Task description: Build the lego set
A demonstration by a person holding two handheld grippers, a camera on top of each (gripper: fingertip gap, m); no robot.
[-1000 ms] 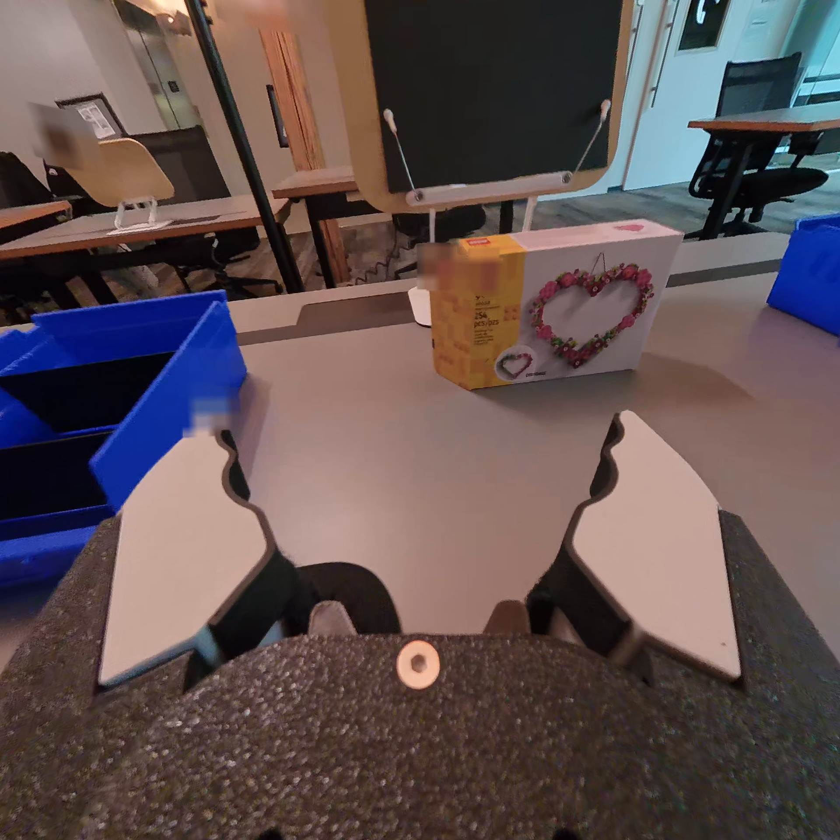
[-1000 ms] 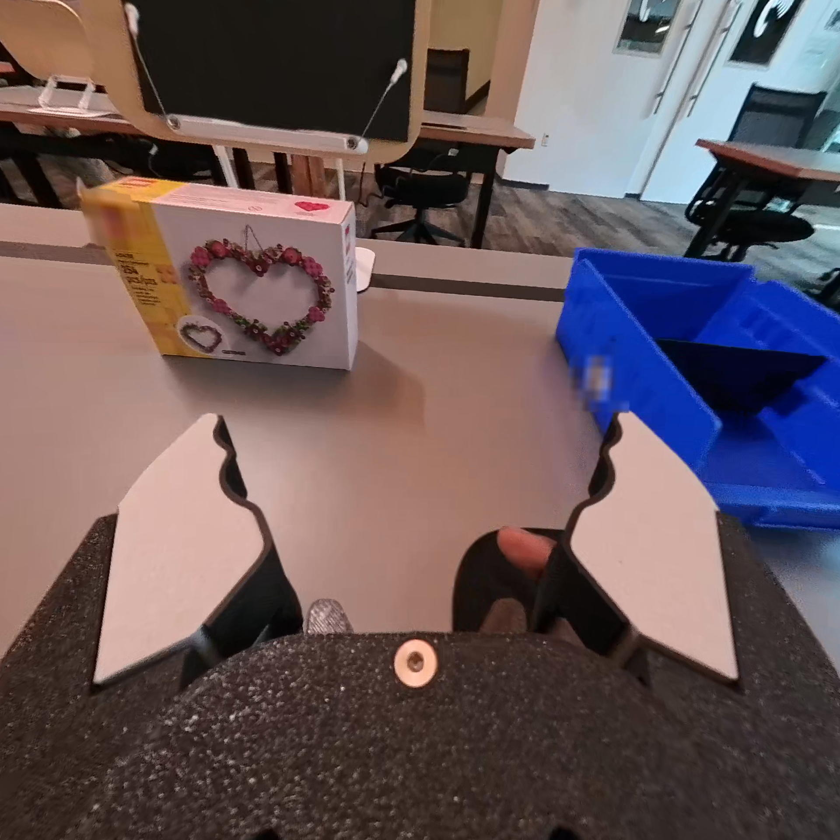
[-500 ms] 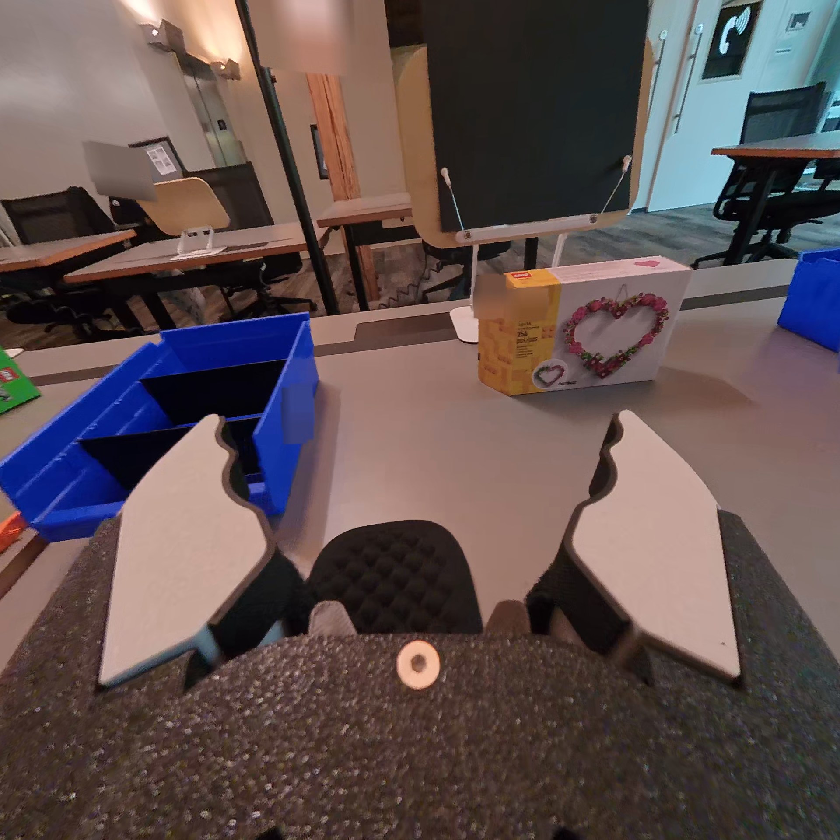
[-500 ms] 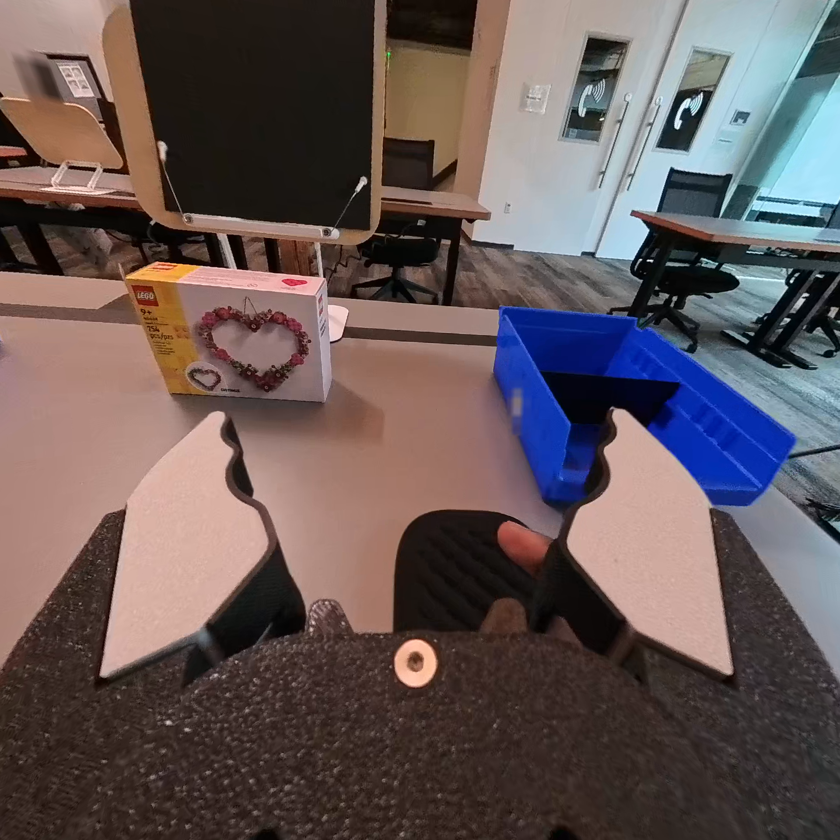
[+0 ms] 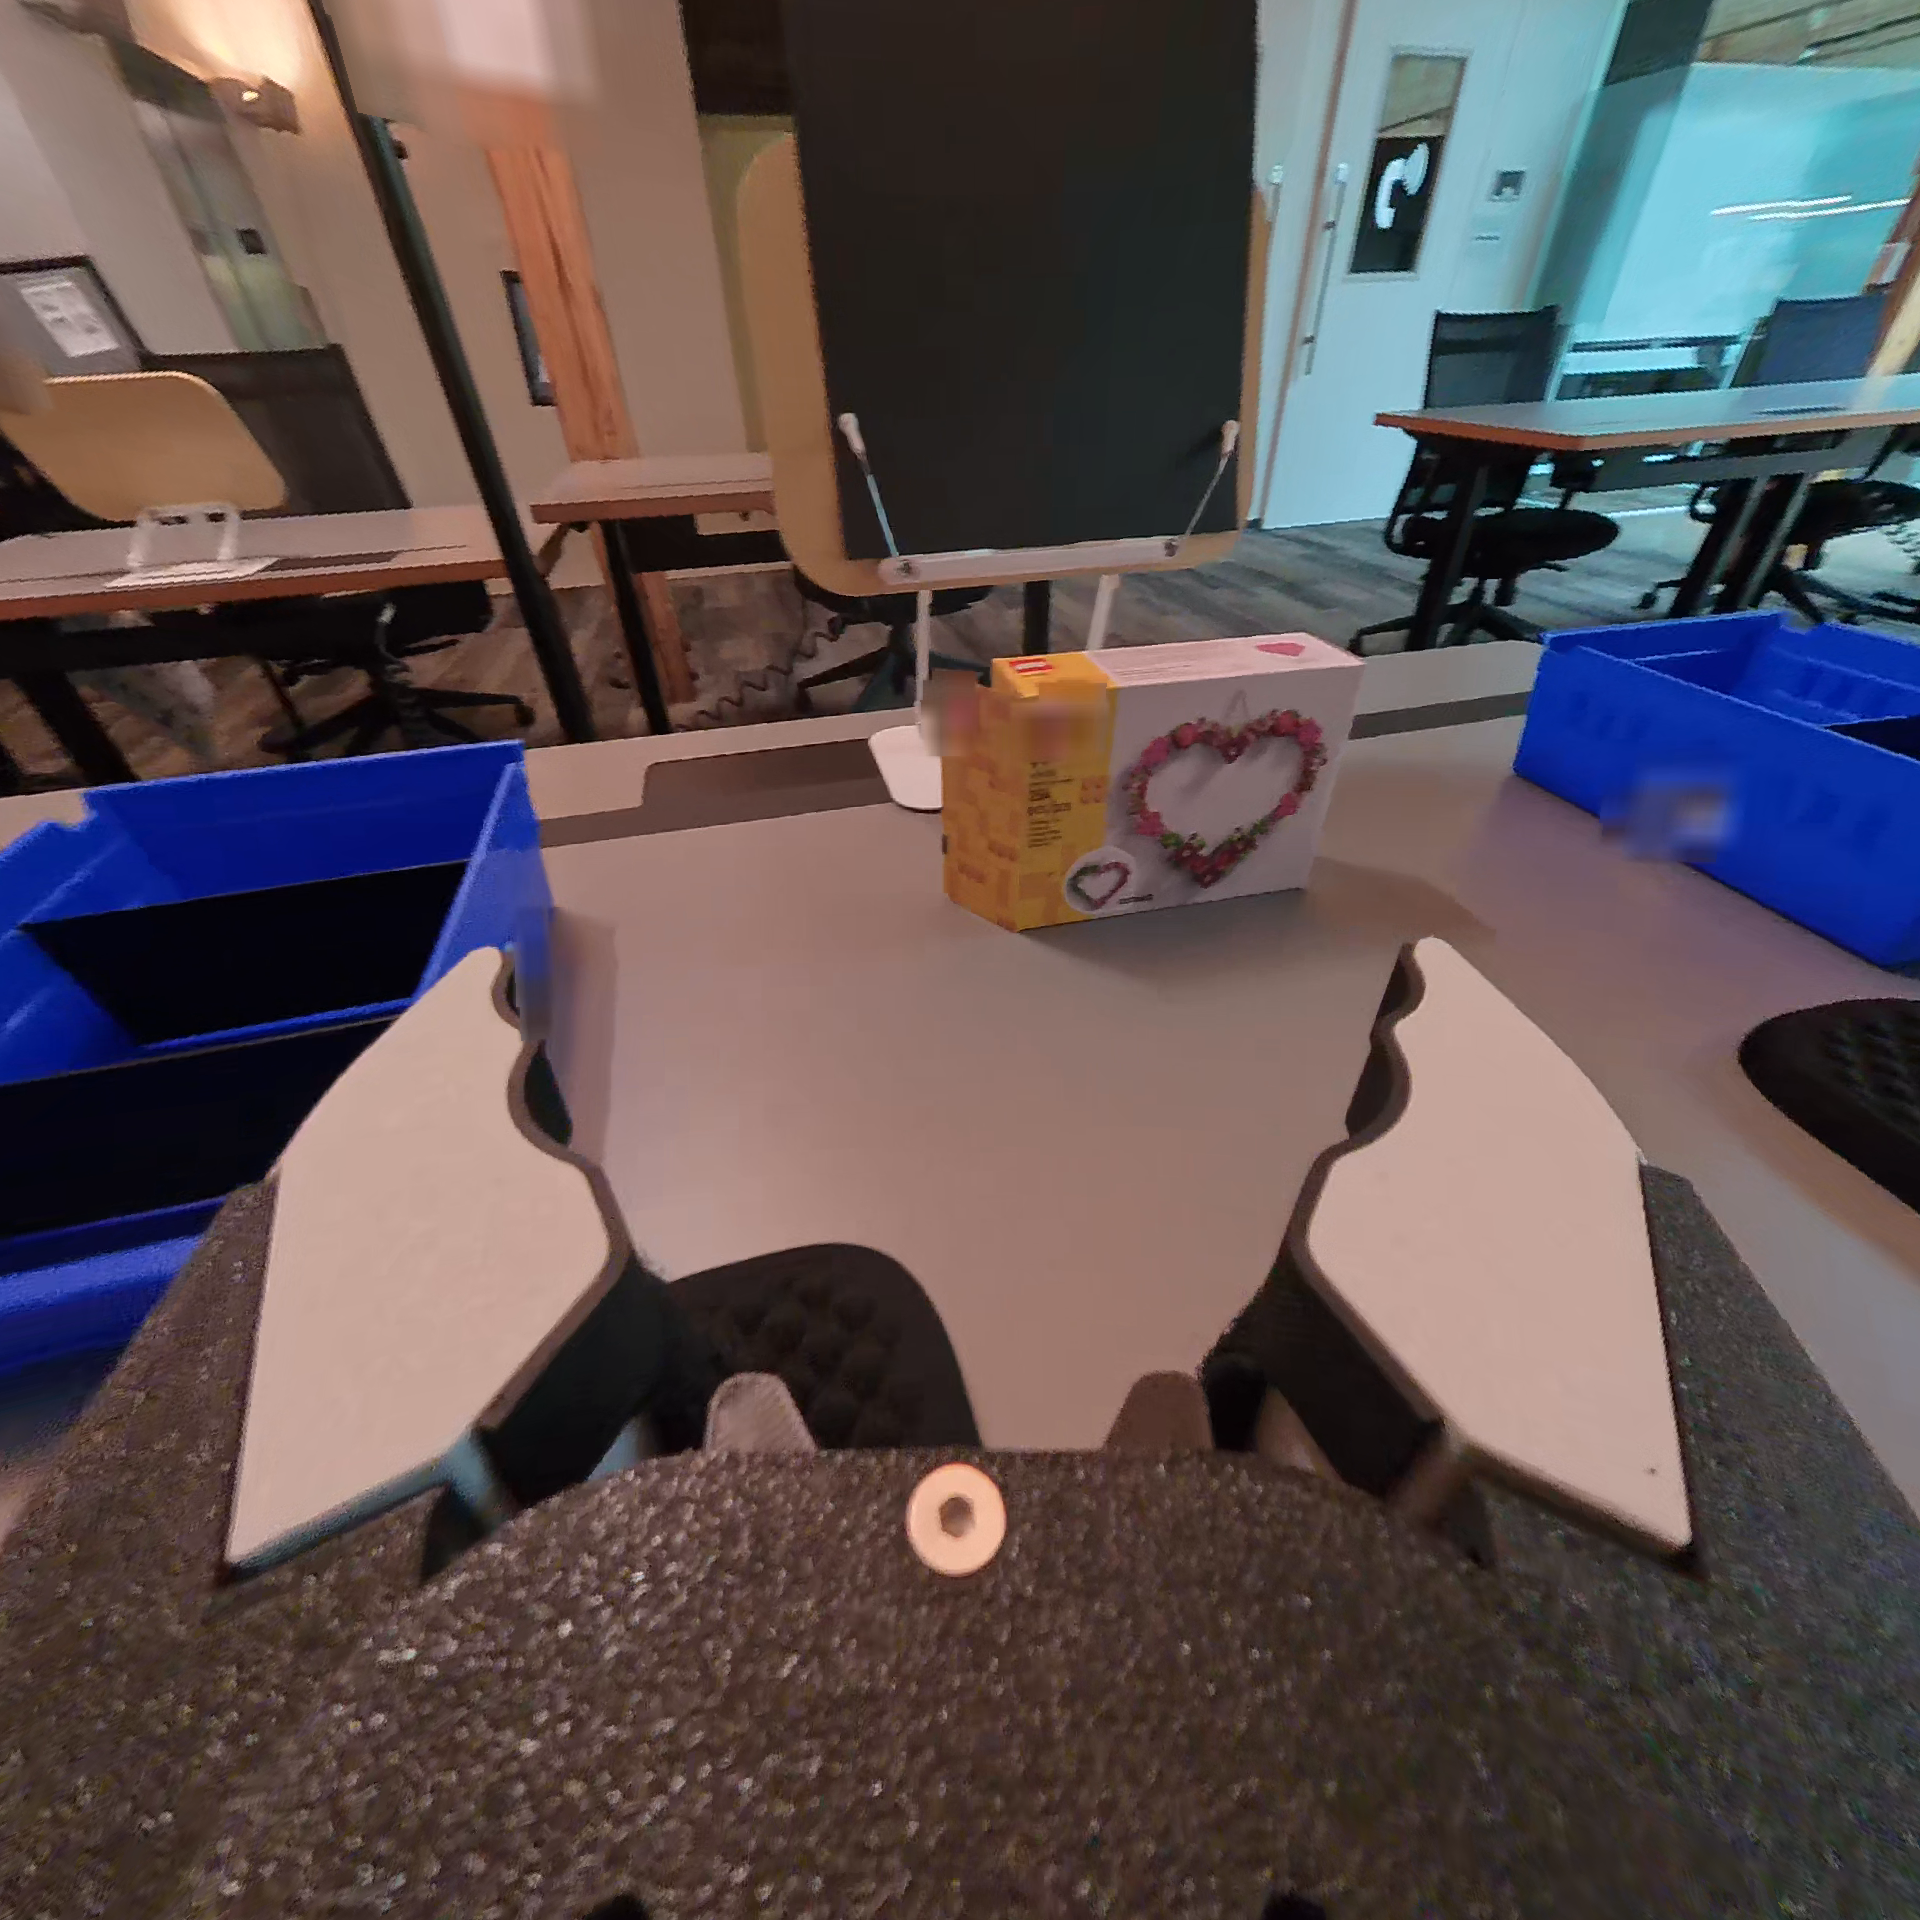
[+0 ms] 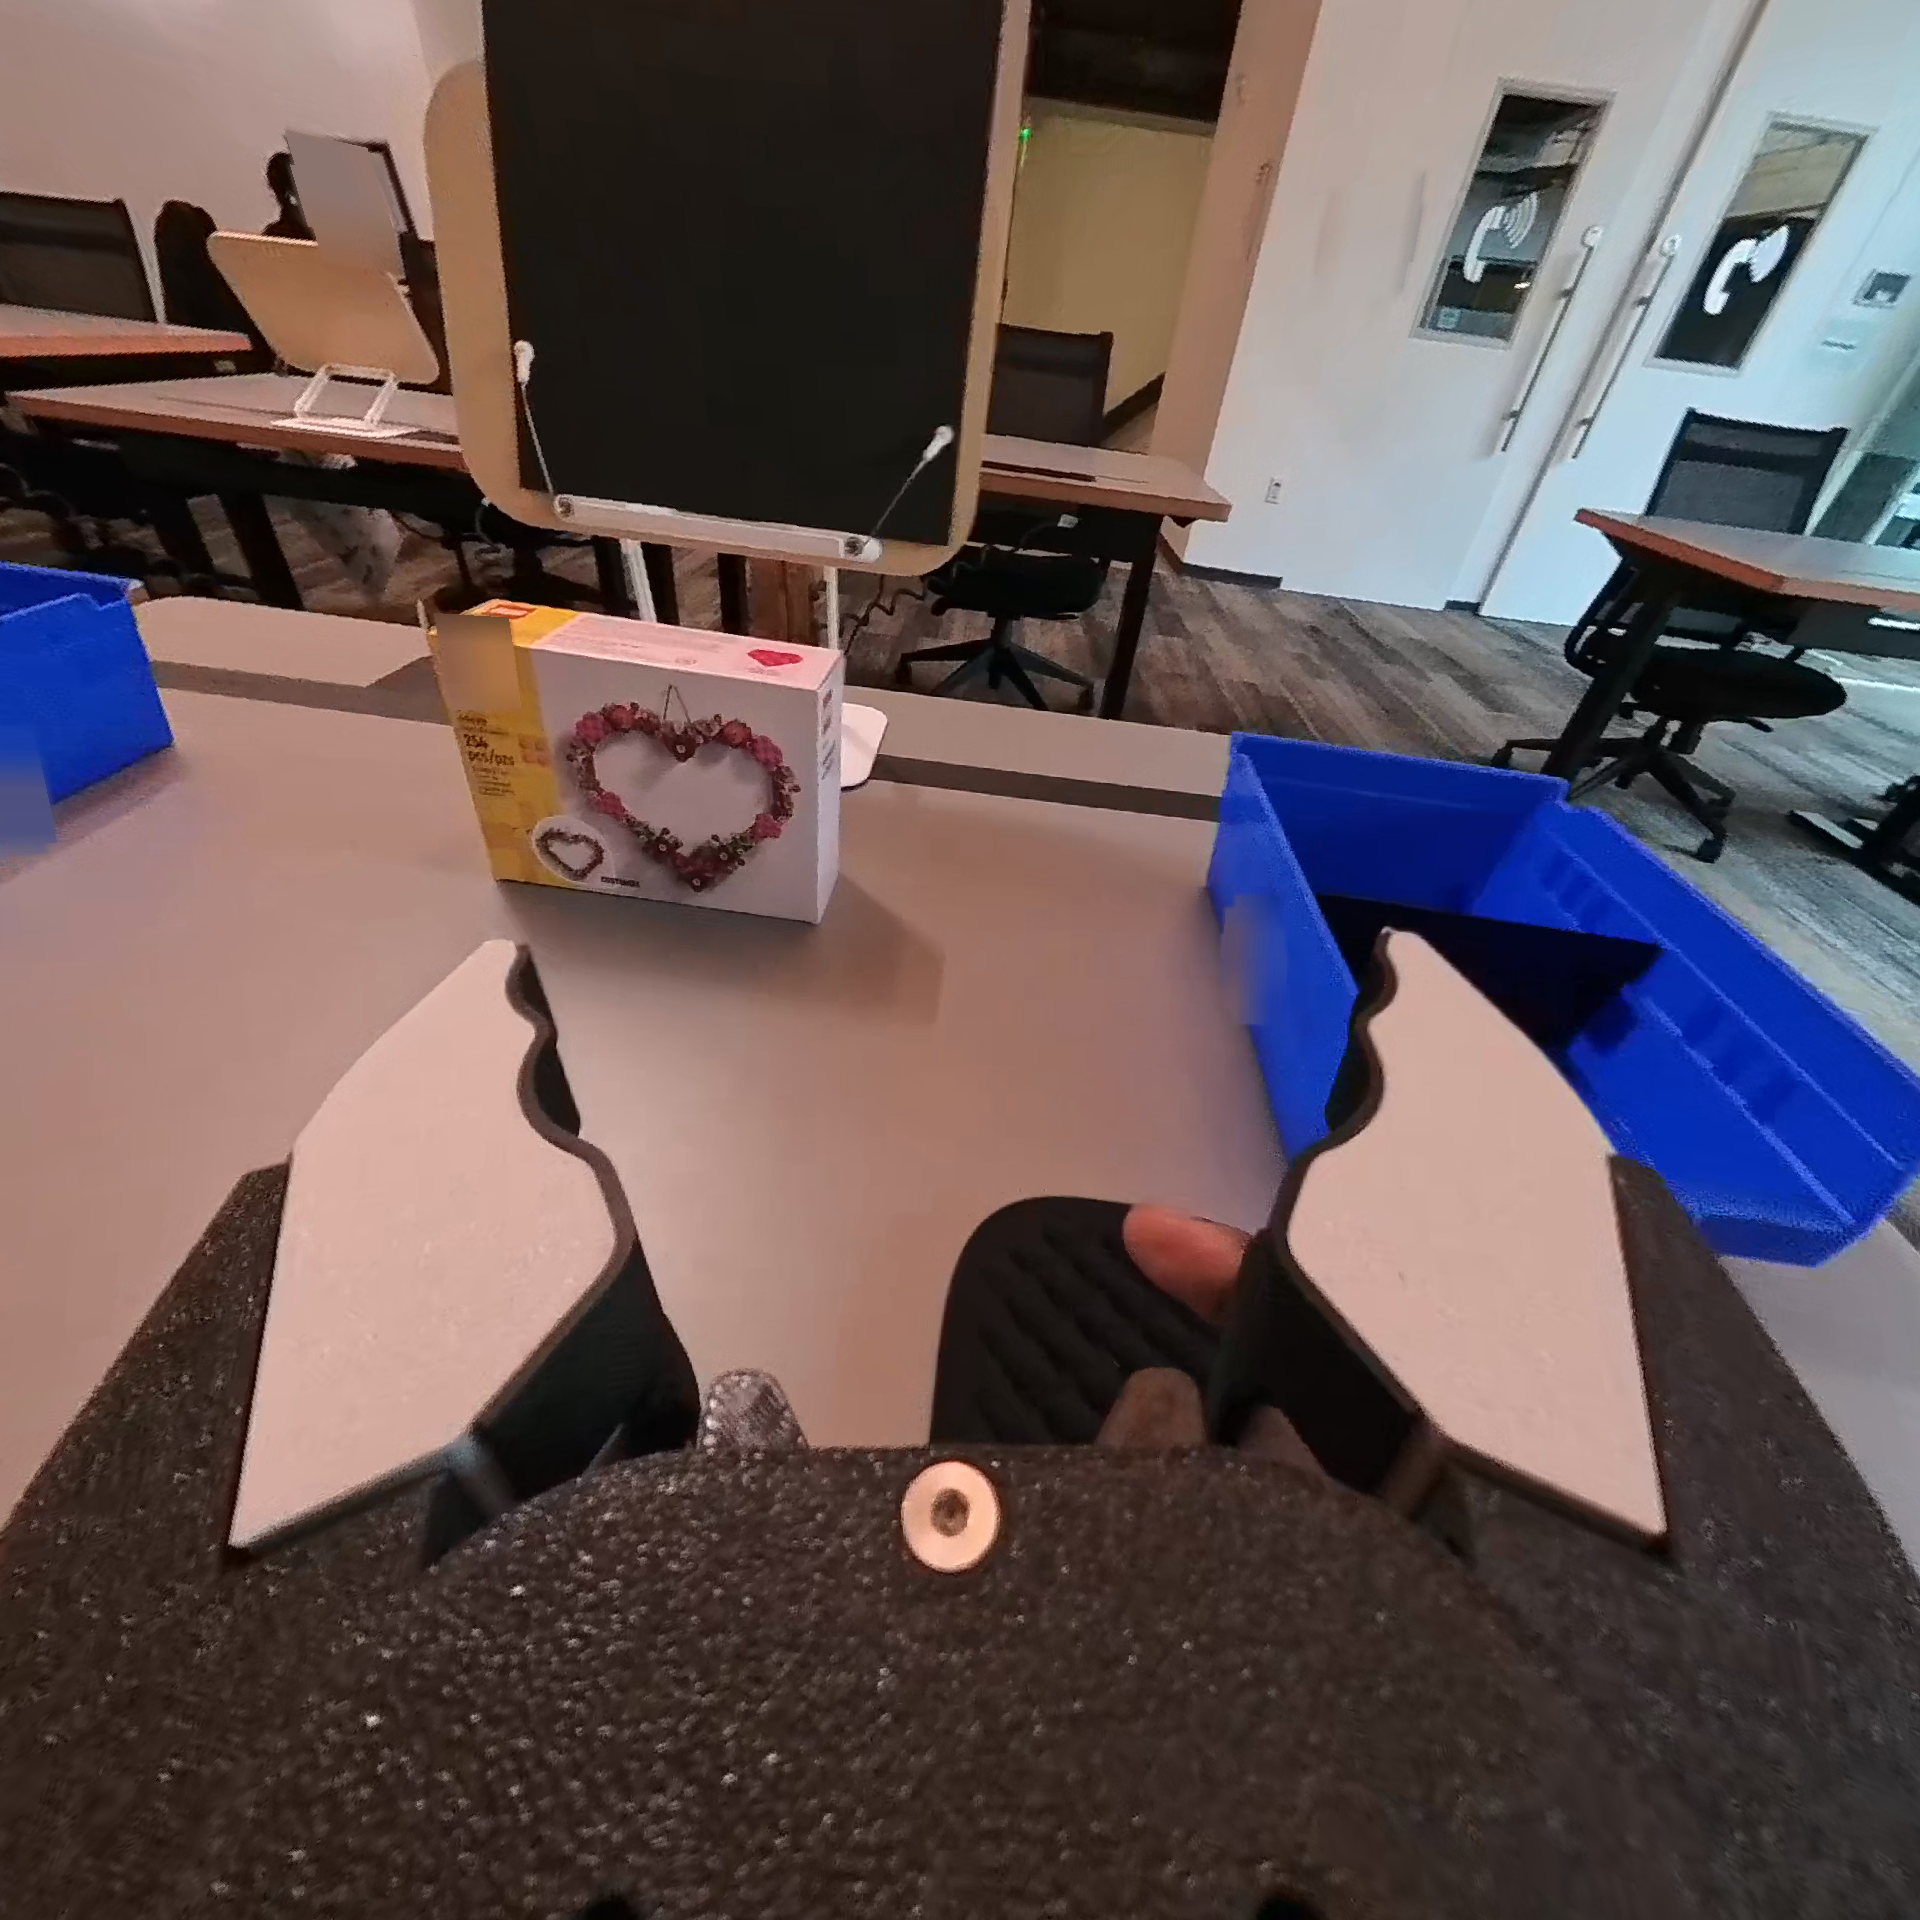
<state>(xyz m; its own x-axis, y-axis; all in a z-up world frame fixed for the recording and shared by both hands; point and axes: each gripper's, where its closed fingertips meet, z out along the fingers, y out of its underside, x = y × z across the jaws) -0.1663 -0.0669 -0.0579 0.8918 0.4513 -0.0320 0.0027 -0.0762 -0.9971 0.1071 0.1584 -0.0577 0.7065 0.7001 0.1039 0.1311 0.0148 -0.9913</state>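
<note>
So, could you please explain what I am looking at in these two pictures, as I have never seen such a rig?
A person holds a two-finger tool in each hand, each carrying a camera that looks forward along its fingers. The left gripper fills the bottom of one picture and the right gripper the other; both have their jaws wide apart and hold nothing. On the grey table a lego box stands upright, apparently unopened, between a blue bin on the left and a second blue bin on the right. A dark board on a stand rises behind the box.

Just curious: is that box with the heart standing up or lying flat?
Standing upright: the box rests on a long narrow side on the table.
</note>
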